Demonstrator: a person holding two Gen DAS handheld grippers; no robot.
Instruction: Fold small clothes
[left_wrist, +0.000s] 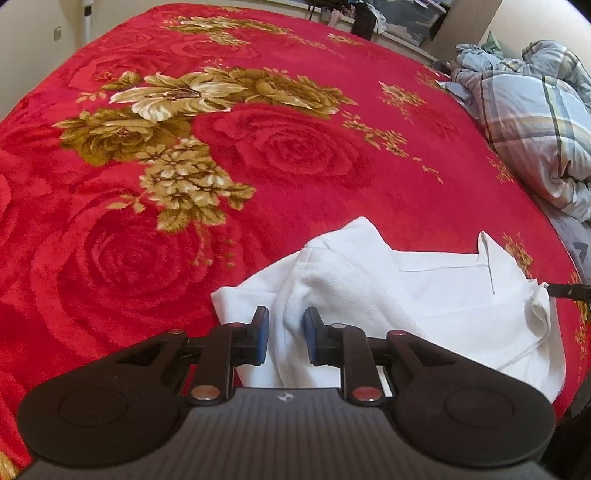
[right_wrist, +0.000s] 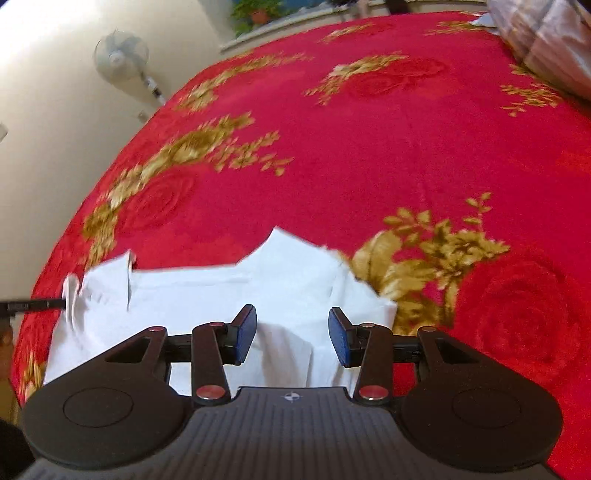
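Note:
A small white garment (left_wrist: 424, 295) lies crumpled on the red floral blanket (left_wrist: 258, 155) near the bed's front edge. My left gripper (left_wrist: 286, 334) sits over its left part with a raised fold of white cloth between the blue pads (left_wrist: 263, 338); the pads stand a little apart around the fold. In the right wrist view the same garment (right_wrist: 207, 295) lies below my right gripper (right_wrist: 291, 336), whose blue pads (right_wrist: 340, 341) are wide apart with nothing held. A thin black gripper tip (left_wrist: 569, 290) touches the garment's right edge.
A rumpled plaid duvet (left_wrist: 535, 122) lies at the right side of the bed. A standing fan (right_wrist: 122, 55) is by the wall. Boxes and clutter (left_wrist: 399, 18) line the far window sill. The blanket (right_wrist: 369, 147) spreads wide beyond the garment.

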